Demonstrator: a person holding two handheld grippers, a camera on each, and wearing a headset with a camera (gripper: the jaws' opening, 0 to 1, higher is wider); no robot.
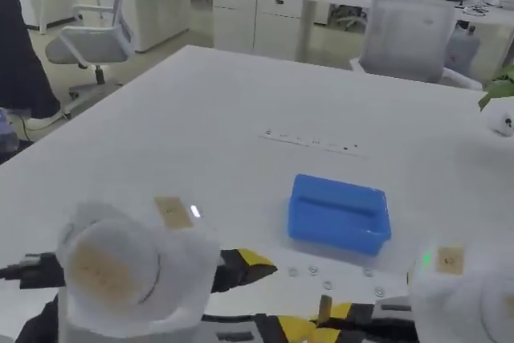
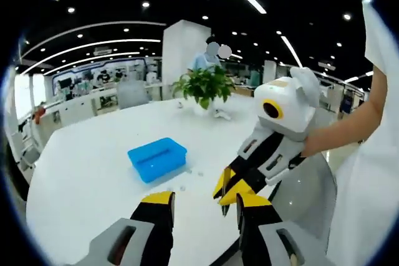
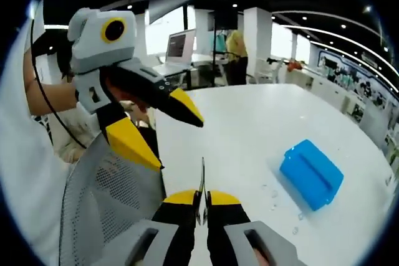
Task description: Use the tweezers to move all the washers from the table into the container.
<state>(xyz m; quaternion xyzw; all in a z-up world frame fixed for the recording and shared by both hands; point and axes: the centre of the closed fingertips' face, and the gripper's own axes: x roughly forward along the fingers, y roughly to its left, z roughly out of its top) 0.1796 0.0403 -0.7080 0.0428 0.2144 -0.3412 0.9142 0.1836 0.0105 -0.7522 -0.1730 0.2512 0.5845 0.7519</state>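
Jaws of right gripper point(image 3: 202, 201) around tweezers point(image 3: 202, 175)

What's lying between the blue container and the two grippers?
A few small washers on the white table, just in front of the container, seen in the head view.

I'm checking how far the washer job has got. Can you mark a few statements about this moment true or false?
1. The right tongs are shut on the tweezers. True.
2. The left tongs grip a washer. False: they are open and hold nothing.
3. Washers lie on the table beside the blue container. True.
4. The container stands on a chair. False: it stands on the table.
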